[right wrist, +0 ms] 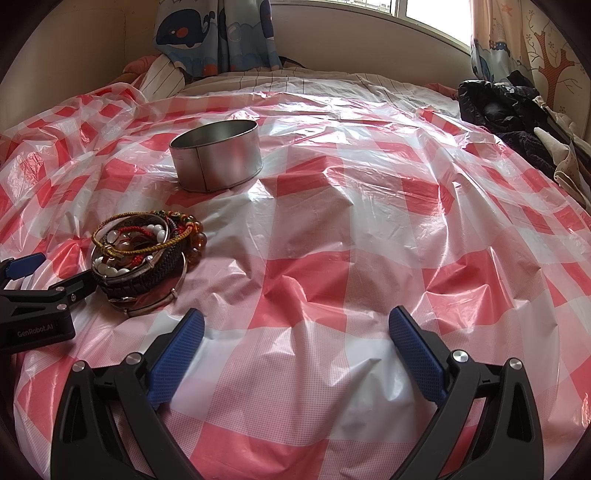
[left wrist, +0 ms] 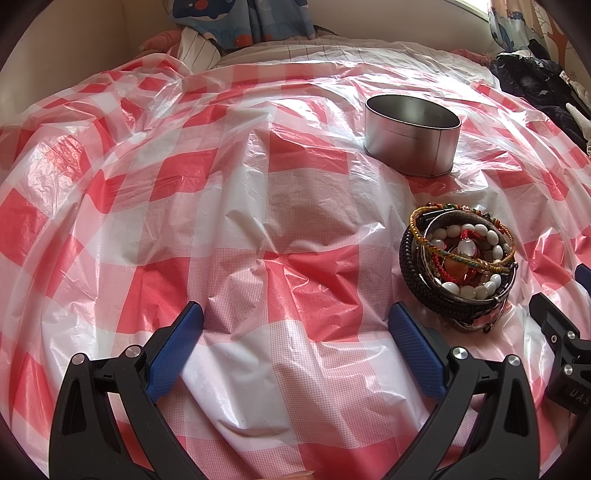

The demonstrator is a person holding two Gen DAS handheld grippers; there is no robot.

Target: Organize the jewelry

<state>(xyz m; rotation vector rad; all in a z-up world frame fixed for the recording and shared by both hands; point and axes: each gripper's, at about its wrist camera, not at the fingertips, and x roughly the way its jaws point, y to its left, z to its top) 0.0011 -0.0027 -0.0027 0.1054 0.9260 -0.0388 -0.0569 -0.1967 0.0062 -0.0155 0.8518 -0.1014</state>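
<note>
A heap of bracelets (left wrist: 458, 264) lies on a red-and-white checked plastic sheet (left wrist: 229, 206) spread over a bed. The heap is the landmark here: a dark braided band (left wrist: 417, 277) wraps its outer side, a string of white beads (left wrist: 476, 288) curls inside it, a yellow woven cord (left wrist: 436, 236) crosses the top, and red cords and amber-coloured beads (right wrist: 195, 240) are tangled among them. A thin silver bangle (right wrist: 162, 301) pokes out from under the heap on its near side.

Beyond the heap, well apart from it, stands an open round metal tin (left wrist: 412, 134), upright on the sheet; nothing shows inside it from either view.

The left gripper (left wrist: 295, 314) hovers just beside the heap on its left, its blue-padded fingers (left wrist: 413, 343) spread wide with only the sheet between them; its right finger is near the braided band but not touching it. The right gripper (right wrist: 295, 321) sits on the heap's other side, a little farther off, its fingers (right wrist: 177, 350) likewise spread wide and holding nothing.

Far past the heap, behind the tin, a curtain (right wrist: 218, 33) printed with whales hangs at the head of the bed, and dark clothing (right wrist: 509, 110) is piled at the far right edge of the sheet.
</note>
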